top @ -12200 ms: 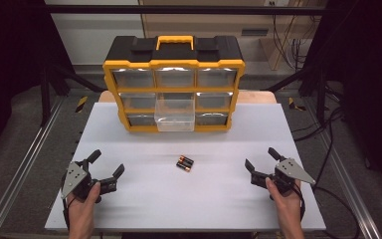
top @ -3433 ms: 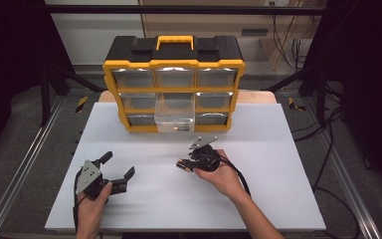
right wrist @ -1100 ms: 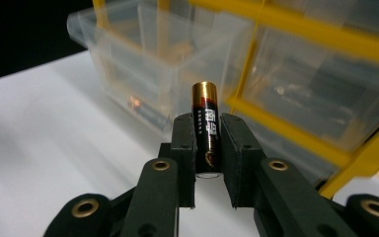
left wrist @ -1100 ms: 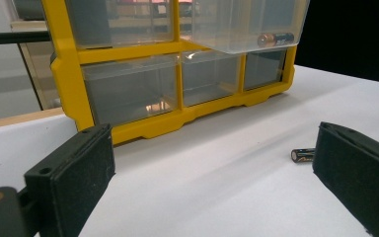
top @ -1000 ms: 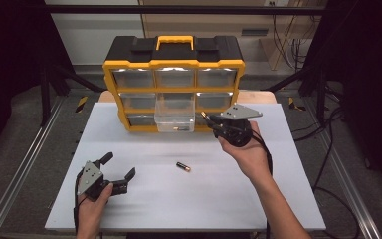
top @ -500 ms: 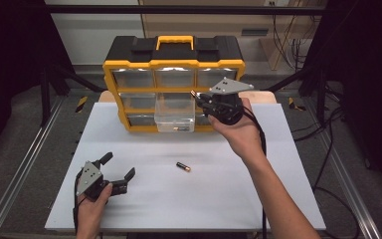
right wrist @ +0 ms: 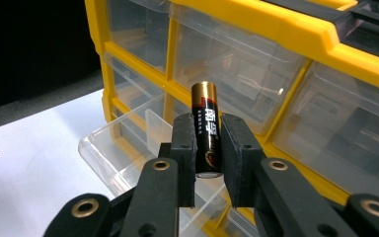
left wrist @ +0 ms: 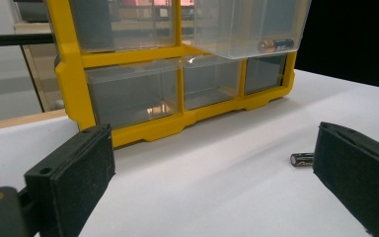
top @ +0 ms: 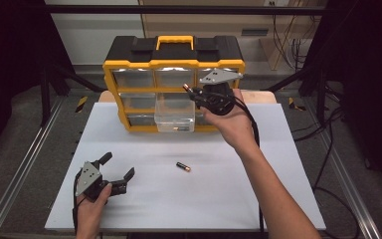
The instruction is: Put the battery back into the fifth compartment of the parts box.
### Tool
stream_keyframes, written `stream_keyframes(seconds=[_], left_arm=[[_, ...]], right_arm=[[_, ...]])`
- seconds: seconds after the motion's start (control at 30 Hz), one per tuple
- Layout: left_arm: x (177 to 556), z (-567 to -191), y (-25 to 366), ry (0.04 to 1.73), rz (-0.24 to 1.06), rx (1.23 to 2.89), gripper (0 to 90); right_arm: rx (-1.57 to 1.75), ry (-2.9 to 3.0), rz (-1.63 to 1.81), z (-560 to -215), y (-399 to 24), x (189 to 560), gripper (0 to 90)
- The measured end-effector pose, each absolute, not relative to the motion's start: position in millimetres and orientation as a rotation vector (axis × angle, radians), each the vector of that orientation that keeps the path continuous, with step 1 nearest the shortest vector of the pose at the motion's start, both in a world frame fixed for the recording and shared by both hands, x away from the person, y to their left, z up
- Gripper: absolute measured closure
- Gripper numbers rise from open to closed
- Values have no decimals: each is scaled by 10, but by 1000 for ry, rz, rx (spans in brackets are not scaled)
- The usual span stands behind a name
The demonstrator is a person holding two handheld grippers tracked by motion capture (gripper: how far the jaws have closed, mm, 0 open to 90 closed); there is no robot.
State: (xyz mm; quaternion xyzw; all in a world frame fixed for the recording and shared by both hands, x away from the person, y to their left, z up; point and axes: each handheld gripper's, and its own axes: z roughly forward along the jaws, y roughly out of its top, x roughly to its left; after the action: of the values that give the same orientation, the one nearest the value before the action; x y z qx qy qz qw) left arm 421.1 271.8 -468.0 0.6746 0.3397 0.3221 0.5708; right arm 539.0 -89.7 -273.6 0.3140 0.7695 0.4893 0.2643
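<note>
One battery gripped, two lying loose

Right gripper (right wrist: pixel 208 163) clamps a battery (right wrist: pixel 206 129) upright above the open drawer (top: pixel 174 118) of the organizer (top: pixel 174 64). Left gripper (top: pixel 113 172) rests wide open and empty on the table (top: pixel 229 199), near the spare battery (top: pixel 183 167). A third (left wrist: pixel 275 45) lies in the drawer.

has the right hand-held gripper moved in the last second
Yes. The right hand-held gripper, clamping a black-and-gold battery, went up-picture and leftward, over the yellow organiser's pulled-out clear drawer.

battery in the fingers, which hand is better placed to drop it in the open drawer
Right. The right gripper grips the battery just above the open drawer. The left gripper sits open, low on the table.
</note>
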Motion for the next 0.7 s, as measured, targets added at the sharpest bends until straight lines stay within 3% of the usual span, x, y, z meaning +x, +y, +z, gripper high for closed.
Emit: stream_keyframes(seconds=[0.7], left_arm=[[4234,-4692,2708,790,749,1587,26]], right_arm=[[821,2157,1277,-2823,-741,5413,770]])
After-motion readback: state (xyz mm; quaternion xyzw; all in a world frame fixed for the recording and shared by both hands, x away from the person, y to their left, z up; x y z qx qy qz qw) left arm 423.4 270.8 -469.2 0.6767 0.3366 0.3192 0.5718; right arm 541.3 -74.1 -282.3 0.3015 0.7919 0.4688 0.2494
